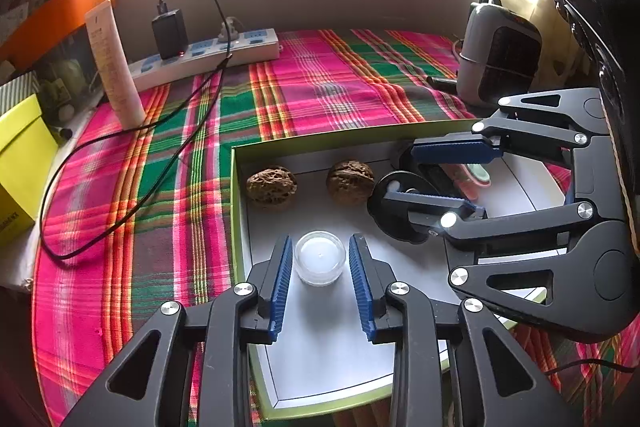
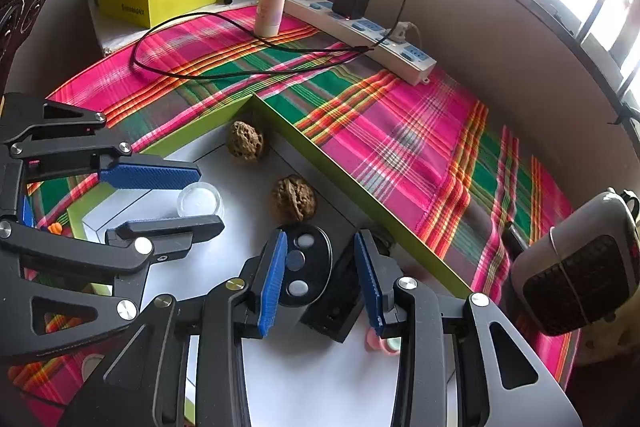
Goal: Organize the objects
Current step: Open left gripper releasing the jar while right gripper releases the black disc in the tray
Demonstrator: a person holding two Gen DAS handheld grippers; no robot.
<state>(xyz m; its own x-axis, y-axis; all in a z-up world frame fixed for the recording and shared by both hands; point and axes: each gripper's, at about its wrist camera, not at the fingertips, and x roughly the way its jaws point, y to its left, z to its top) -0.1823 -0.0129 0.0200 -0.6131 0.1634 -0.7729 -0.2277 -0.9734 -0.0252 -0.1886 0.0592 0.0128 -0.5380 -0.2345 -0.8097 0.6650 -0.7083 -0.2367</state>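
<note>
A shallow green-rimmed box [image 1: 236, 211] [image 2: 340, 167] with a white floor lies on the plaid cloth. Two walnuts [image 1: 272, 187] [image 1: 351, 182] [image 2: 245, 141] [image 2: 294, 199] rest near its far wall. My left gripper [image 1: 319, 259] [image 2: 210, 199] is open, and a small clear round pot [image 1: 320, 258] [image 2: 199, 201] sits between its blue pads with thin gaps on both sides. My right gripper [image 2: 320, 267] [image 1: 402, 173] straddles a black oval button device [image 2: 306, 267] [image 1: 396, 219] and a black block [image 2: 336, 303]. I cannot make out any pad contact there. A pink item [image 2: 380, 343] peeks out beside it.
A white power strip [image 1: 208, 55] with a black charger and a looping cable [image 1: 120, 211] lies at the back. A pale tube [image 1: 114, 67] stands upright at the left, next to a yellow box [image 1: 20, 155]. A grey heater [image 1: 496, 63] stands at the right.
</note>
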